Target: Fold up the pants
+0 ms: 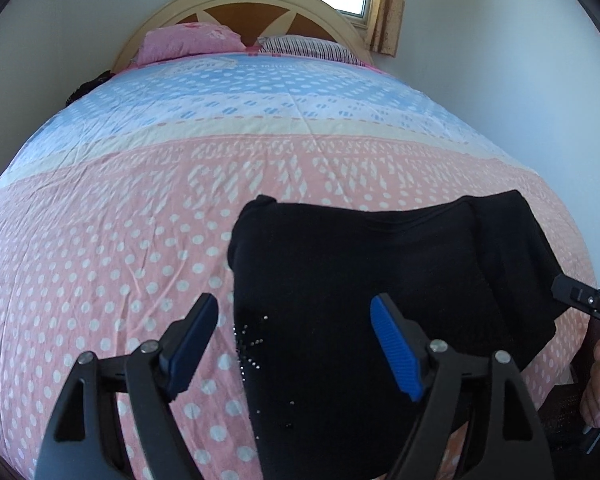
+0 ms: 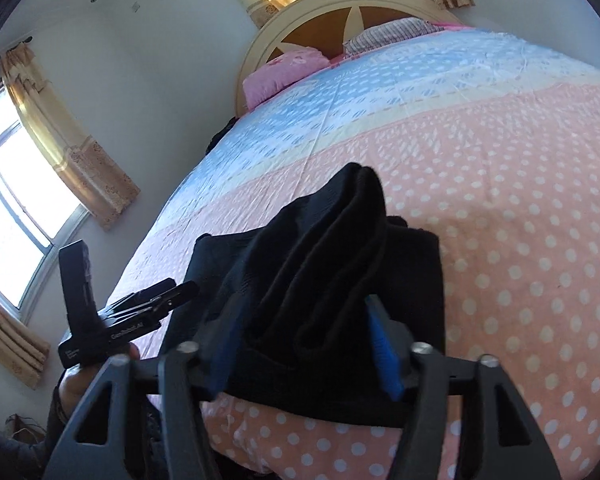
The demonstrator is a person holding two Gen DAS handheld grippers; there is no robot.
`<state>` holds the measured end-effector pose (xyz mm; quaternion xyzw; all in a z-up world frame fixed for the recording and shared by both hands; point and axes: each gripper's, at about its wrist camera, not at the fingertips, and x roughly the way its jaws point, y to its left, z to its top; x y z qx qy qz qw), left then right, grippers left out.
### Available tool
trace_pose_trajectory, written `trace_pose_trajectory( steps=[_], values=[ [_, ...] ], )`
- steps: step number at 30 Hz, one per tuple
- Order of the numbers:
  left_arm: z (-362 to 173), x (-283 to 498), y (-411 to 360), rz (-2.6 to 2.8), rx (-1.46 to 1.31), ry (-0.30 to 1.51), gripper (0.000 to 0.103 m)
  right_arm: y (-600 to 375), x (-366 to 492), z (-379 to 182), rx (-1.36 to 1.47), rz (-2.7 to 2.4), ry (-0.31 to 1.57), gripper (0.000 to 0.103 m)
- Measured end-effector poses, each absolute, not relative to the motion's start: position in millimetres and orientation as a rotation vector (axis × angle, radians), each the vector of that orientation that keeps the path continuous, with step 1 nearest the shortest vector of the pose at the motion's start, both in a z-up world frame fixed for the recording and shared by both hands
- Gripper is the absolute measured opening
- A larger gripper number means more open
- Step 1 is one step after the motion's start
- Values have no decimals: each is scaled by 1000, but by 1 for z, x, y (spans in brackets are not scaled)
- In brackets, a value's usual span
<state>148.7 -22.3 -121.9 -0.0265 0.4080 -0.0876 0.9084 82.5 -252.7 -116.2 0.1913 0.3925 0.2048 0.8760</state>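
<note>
- Since size sets the order: bed [image 1: 140, 208] first, pink dotted cover near, blue band further up, two pillows [image 1: 188, 42] against the headboard [image 1: 236, 8].
- Black pants [image 1: 380, 272] next, lying on the pink part at the near edge of the bed, already doubled into a wide dark slab, some tiny sparkly bits along its left side.
- Right tool [image 2: 306, 344] gripping a bunched, thick wad of the pants between the blue pads [image 2: 384, 356], partly closed around it, lifted clear of the flat layer underneath.
- Left tool [image 1: 296, 344] wide open, holding nothing, hovering over the left edge of the pants, one finger over fabric and one over the bedcover.
- Looks like mid-fold: probably the gathered end being carried over the flat part.
- Next up, as a guess: lay that wad down square on the lower layer, then use the empty left tool to pin or smooth the edge so nothing slides.
</note>
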Motion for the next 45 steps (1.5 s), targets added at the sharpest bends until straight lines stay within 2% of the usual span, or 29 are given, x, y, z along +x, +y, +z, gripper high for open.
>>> trace_pose_trajectory(
  steps=[1,3,6,11,14,18,19,21,23,26,30,37,45],
  values=[
    [-123,147,-22,-190,-59,844,81,-252,82,-116,380,408,821,17],
    [-122,147,-24,-199,-54,845,81,-257,77,-113,390,414,807,15],
    [-120,146,-24,-199,-44,835,81,-266,64,-106,411,438,776,15],
    [-128,148,-21,-189,-44,854,81,-287,64,-130,443,362,850,15],
    [-132,150,-21,-185,-41,858,87,-294,70,-142,452,339,873,15],
    [-133,148,-23,-189,-29,854,87,-302,72,-145,483,341,895,16],
    [-133,147,-23,-190,-27,853,87,-304,74,-143,486,335,893,17],
    [-132,147,-23,-201,-35,852,87,-306,69,-133,435,249,855,35],
    [-132,146,-26,-212,-36,851,87,-301,60,-112,349,171,755,42],
    [-133,144,-32,-224,-21,853,87,-281,57,-83,291,210,641,43],
    [-132,142,-35,-219,-5,853,87,-238,75,-78,231,400,618,45],
    [-131,142,-34,-199,25,840,94,-242,109,-124,229,290,815,45],
    [-135,142,-33,-208,16,853,94,-246,94,-135,172,290,824,45]
  ],
)
